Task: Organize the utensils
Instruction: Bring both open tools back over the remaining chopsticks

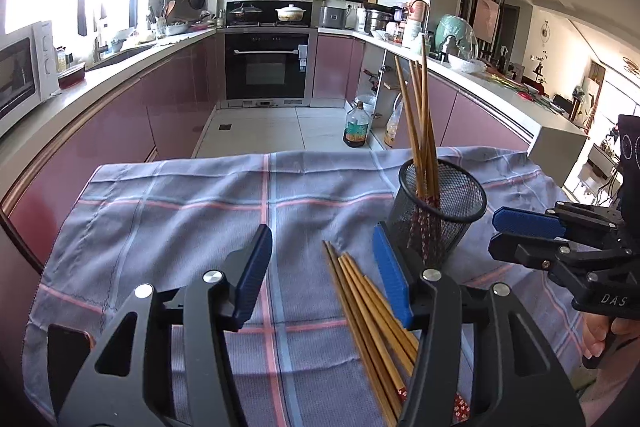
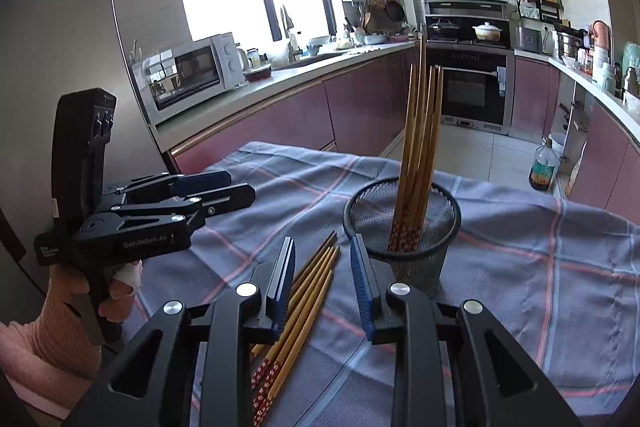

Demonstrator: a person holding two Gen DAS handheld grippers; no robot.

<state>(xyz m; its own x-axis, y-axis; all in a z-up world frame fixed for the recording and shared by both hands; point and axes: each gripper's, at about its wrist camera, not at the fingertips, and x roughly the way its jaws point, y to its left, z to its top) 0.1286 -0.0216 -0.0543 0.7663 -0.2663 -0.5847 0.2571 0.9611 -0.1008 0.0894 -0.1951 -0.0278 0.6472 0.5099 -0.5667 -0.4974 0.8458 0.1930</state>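
Note:
A black mesh cup (image 1: 444,211) (image 2: 404,227) stands on the checked cloth and holds several wooden chopsticks (image 1: 420,123) (image 2: 420,155) upright. Several more chopsticks (image 1: 372,311) (image 2: 300,303) lie flat on the cloth beside it. My left gripper (image 1: 324,275) is open and empty, above the cloth with the loose chopsticks between its fingers. It also shows in the right wrist view (image 2: 224,187). My right gripper (image 2: 322,279) is open and empty, over the loose chopsticks next to the cup. It shows at the right of the left wrist view (image 1: 508,231).
The grey checked cloth (image 1: 192,211) (image 2: 540,267) covers the table. Beyond it are pink kitchen cabinets, an oven (image 1: 266,67), a microwave (image 2: 188,75) on the counter and an oil bottle (image 1: 356,127) on the floor.

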